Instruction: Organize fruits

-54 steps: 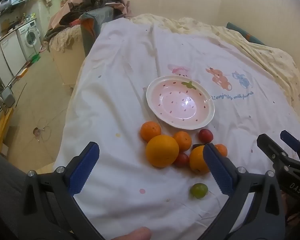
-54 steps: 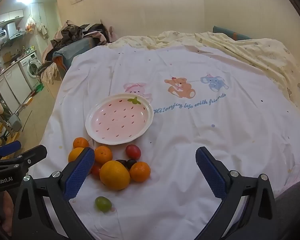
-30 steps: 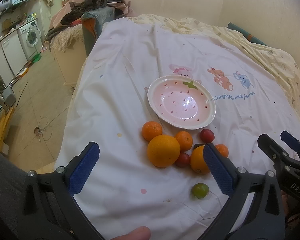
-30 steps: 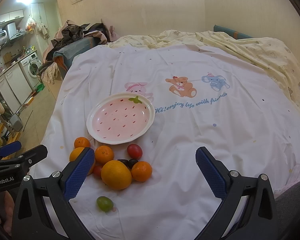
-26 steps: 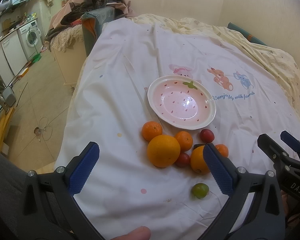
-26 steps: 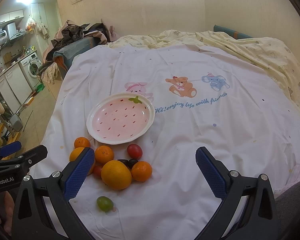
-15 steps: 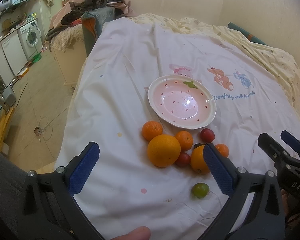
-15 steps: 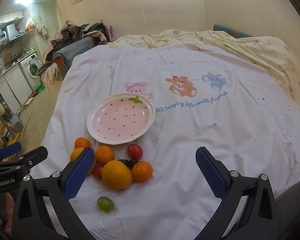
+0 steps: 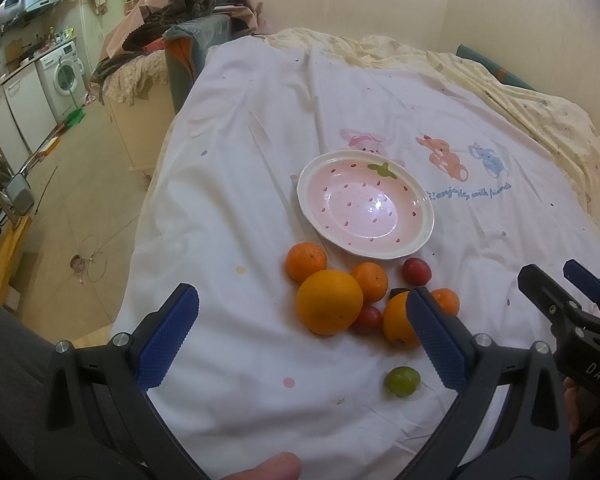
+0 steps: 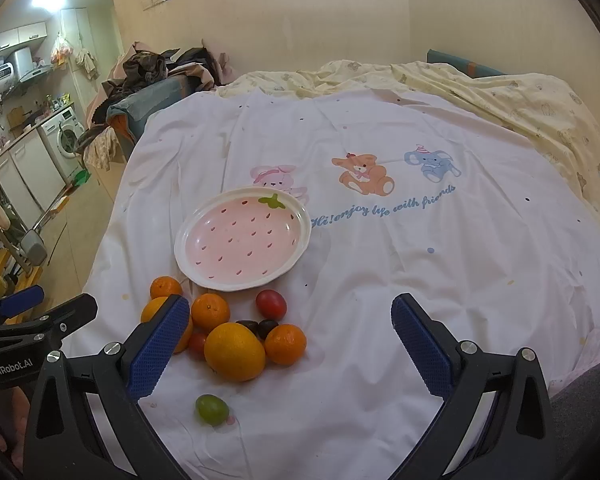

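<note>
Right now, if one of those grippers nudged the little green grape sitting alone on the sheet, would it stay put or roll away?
The green grape is round and smooth, so it would probably roll at a light push. The soft, wrinkled sheet may slow it quickly. It lies apart from the orange pile, with nothing beside it to stop it. It looks small against the wide-open left hand-held gripper, so a grip could slip.

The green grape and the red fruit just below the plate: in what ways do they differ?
The green grape is green, while the red fruit is dark red. The green grape lies alone, nearest the grippers and apart from the fruit cluster; the red fruit lies close to the plate, at the cluster's far edge. The green grape looks slightly smaller than the red fruit. Both are small, oval and smooth, and rest on the white sheet.
</note>
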Demonstrator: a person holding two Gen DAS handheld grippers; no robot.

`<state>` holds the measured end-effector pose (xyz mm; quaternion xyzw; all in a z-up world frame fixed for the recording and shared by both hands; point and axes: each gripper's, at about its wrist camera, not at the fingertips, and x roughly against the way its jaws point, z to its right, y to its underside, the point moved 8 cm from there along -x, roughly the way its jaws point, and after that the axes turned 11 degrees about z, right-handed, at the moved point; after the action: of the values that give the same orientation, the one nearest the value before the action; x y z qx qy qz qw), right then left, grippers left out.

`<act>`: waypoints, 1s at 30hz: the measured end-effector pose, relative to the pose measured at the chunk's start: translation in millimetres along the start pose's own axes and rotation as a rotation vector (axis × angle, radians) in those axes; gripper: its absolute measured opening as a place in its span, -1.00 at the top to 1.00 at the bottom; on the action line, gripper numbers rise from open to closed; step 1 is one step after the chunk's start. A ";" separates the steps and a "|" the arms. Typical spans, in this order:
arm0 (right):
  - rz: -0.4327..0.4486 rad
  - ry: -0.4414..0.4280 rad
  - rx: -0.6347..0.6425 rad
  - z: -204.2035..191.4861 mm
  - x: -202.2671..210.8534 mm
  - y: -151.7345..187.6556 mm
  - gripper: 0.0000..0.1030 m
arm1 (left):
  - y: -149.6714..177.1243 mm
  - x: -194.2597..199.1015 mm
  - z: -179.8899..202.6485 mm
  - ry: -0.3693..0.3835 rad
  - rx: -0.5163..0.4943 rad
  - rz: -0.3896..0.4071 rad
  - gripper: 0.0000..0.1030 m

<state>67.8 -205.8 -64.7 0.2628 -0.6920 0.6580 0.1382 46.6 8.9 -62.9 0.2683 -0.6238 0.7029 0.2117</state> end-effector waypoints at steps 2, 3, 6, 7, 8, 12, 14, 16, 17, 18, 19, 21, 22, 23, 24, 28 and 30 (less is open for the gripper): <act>0.001 0.000 0.001 0.1 0.3 -0.5 -1.00 | -0.1 0.0 1.2 0.001 0.000 0.000 -0.99; 0.002 0.001 0.001 0.2 0.1 -0.6 -1.00 | 0.0 0.1 0.8 0.001 -0.001 0.000 -0.99; -0.002 -0.003 -0.007 0.7 -0.2 -0.3 -1.00 | -0.2 -0.2 1.0 0.001 -0.002 0.000 -0.99; -0.001 -0.002 -0.006 1.8 0.4 -0.6 -1.00 | -1.0 0.9 -0.4 0.000 -0.003 0.000 -0.99; -0.002 -0.003 -0.008 0.9 0.7 -0.9 -1.00 | -0.9 1.3 -1.8 0.000 -0.003 -0.001 -0.99; 0.000 -0.003 -0.006 0.9 0.4 -0.8 -1.00 | -1.3 2.1 -1.5 -0.006 -0.002 -0.002 -0.99; 0.001 -0.003 -0.006 0.7 0.3 -0.8 -1.00 | -1.3 1.6 -0.8 -0.005 -0.002 -0.003 -0.99; 0.002 -0.004 -0.008 2.1 0.8 -2.7 -1.00 | -1.6 1.6 -0.5 -0.005 -0.003 -0.003 -0.98; 0.002 -0.004 -0.007 1.4 0.7 -2.5 -1.00 | -1.6 1.6 -0.5 -0.006 -0.003 -0.002 -0.98; 0.002 -0.004 -0.008 2.0 0.9 -2.6 -1.00 | -1.6 1.6 -0.7 -0.006 -0.004 -0.002 -0.98; 0.002 -0.005 -0.009 2.2 1.0 -2.8 -1.00 | -1.5 1.5 -0.3 -0.005 -0.005 -0.003 -0.98; 0.002 -0.004 -0.009 2.1 1.0 -2.9 -1.00 | -2.2 1.4 -0.8 -0.006 -0.011 -0.004 -0.98; 0.003 -0.004 -0.008 2.0 0.9 -2.9 -1.00 | -2.1 1.2 1.6 -0.008 -0.014 -0.003 -0.98; 0.002 -0.004 -0.009 2.1 0.9 -2.9 -1.00 | -2.9 1.8 1.3 -0.008 -0.016 0.000 -0.98; 0.002 -0.004 -0.009 2.1 0.9 -2.8 -1.00 | -2.8 2.4 3.6 -0.009 -0.022 0.005 -0.99; 0.001 -0.004 -0.013 1.8 0.9 -2.8 -1.00 | -2.4 1.9 7.4 -0.013 -0.035 0.012 -0.98; 0.000 -0.002 -0.012 1.5 0.6 -3.0 -1.00 | -2.3 2.1 8.3 -0.014 -0.035 0.012 -0.99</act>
<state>69.1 -207.4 -62.0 0.2627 -0.6960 0.6537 0.1389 47.4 0.8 -59.1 0.2657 -0.6391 0.6912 0.2079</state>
